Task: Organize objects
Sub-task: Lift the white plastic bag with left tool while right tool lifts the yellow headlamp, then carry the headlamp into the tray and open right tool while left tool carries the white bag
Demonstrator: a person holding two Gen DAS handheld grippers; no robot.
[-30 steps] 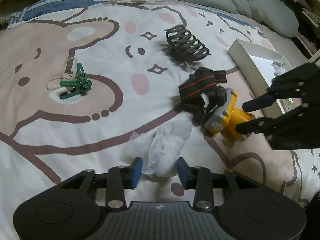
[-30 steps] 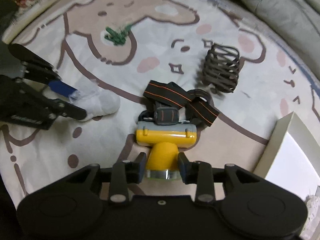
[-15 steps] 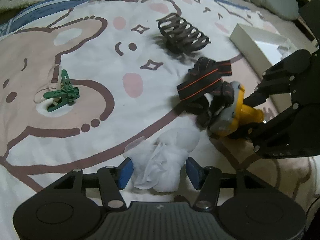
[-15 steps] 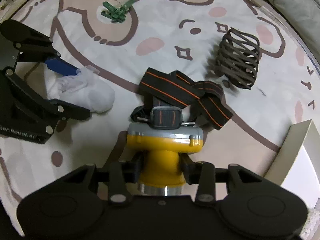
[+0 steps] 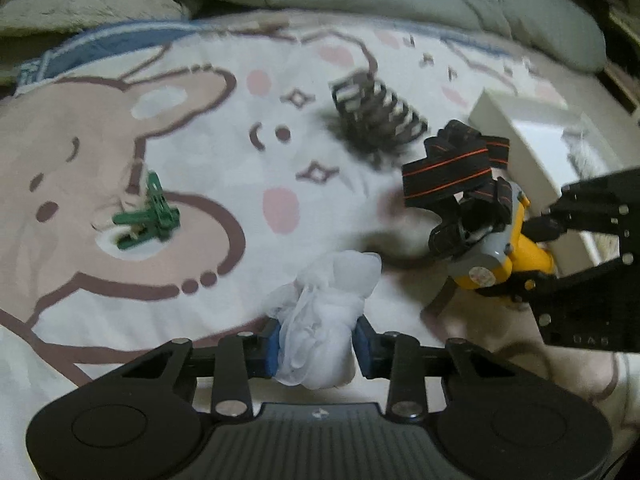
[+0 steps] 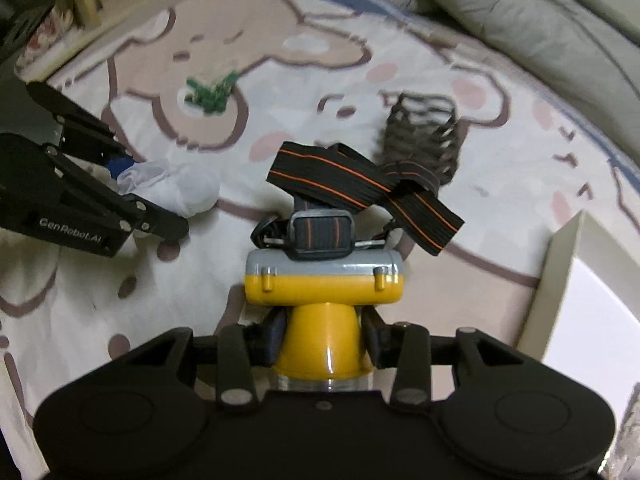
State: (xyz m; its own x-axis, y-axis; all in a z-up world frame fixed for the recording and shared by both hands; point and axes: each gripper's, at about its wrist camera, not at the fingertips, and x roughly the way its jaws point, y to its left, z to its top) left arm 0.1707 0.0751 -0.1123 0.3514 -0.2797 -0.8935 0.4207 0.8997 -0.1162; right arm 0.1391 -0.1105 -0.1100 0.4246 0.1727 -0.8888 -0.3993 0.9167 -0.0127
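My left gripper (image 5: 316, 350) is shut on a crumpled white plastic wrap (image 5: 324, 312), lifted a little off the bed sheet; it also shows in the right wrist view (image 6: 176, 188). My right gripper (image 6: 322, 338) is shut on the yellow neck of a headlamp (image 6: 324, 280) with a black and orange strap (image 6: 360, 192), held above the sheet; the headlamp also shows in the left wrist view (image 5: 500, 256). A dark brown hair claw (image 5: 376, 116) and a green clothes peg (image 5: 146, 220) lie on the sheet.
A white open box (image 5: 532, 148) stands at the right of the bed, beside the headlamp; its wall shows in the right wrist view (image 6: 560, 280). A grey-green quilt (image 5: 360, 4) lies along the far side. The cartoon bear sheet (image 5: 80, 160) covers the bed.
Both grippers have closed on their objects and lifted them: the left on the white wrap, the right on the headlamp, whose strap now hangs off the sheet.
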